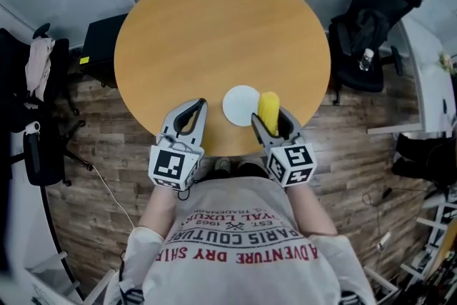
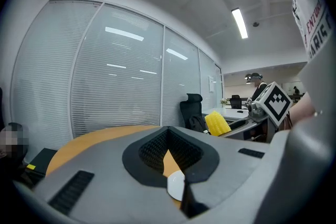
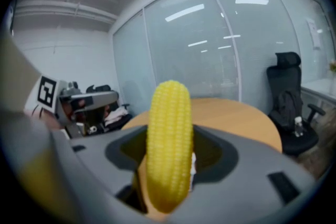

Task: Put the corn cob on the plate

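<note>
Head view: round tan wooden table [image 1: 214, 32]. A small round white plate [image 1: 239, 105] sat on it at 6 o'clock, close to the edge nearest the person.

Right gripper [image 1: 273, 122]: jaws clenched on the yellow corn cob [image 1: 268, 111]. In the right gripper view the cob [image 3: 169, 144] stood nearly upright between the two grey jaws, its rounded tip well above them and its lower end down in the jaw throat. A sliver of white plate showed just behind it at 3 o'clock.

Cob relative to plate (head view): at 3 o'clock of the plate, its edge overlapping the plate's right rim. Whether the cob touched the plate could not be told.

Left gripper [image 1: 194, 111]: jaw tips pressed together, nothing between them. It sat at 9 o'clock of the plate, near it, over the table edge. In the left gripper view, bare tabletop and a bit of plate rim [image 2: 176, 186] showed through the gap behind the closed tips, with the cob [image 2: 217, 123] at 2 o'clock.

Black office chair [image 1: 371, 25] stood at 3 o'clock of the table.
</note>
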Tool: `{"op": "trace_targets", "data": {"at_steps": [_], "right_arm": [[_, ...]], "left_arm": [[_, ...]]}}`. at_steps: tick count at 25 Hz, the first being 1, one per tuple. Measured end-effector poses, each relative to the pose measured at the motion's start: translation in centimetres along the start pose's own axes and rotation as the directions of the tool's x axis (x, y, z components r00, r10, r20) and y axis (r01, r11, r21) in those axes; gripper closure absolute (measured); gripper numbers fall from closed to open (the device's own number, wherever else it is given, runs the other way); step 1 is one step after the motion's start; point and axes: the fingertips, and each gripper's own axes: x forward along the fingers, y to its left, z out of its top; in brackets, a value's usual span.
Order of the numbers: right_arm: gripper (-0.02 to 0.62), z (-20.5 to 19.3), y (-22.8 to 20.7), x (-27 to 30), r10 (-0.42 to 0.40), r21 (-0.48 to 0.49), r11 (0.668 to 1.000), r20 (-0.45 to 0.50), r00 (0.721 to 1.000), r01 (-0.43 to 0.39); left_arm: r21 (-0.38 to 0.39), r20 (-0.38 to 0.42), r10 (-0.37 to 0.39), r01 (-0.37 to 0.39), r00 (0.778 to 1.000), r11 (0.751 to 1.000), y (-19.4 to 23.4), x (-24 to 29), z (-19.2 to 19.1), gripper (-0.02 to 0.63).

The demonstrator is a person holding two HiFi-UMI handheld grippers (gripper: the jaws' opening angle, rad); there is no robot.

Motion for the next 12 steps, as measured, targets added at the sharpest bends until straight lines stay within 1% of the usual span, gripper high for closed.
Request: {"op": "trace_targets", "data": {"at_steps": [6,8,12], "right_arm": [[0.327,-3.1,-1.0,4.1,0.032,-0.031,0.999,-0.127,0.991,-0.036],[0.327,-4.6,-1.2,5.6,0.05,-0.039,0.998,-0.182,0.982,-0.058],[0.327,-7.6,-2.1,8.1,0.074,-0.054,0.994,-0.288,0.955,-0.093]], "left_arm": [[-0.027,-0.03,0.036,-0.037,0.999,0.999,1.8,1.2,-1.6,0.574],[-0.044,-0.046,0.053,-0.055,0.998,0.998,2.3,1.6,-2.3,0.574],[-0.081,-0.06,0.087,-0.092,0.994,0.992,2.7,2.3,-3.1,0.574]]}}
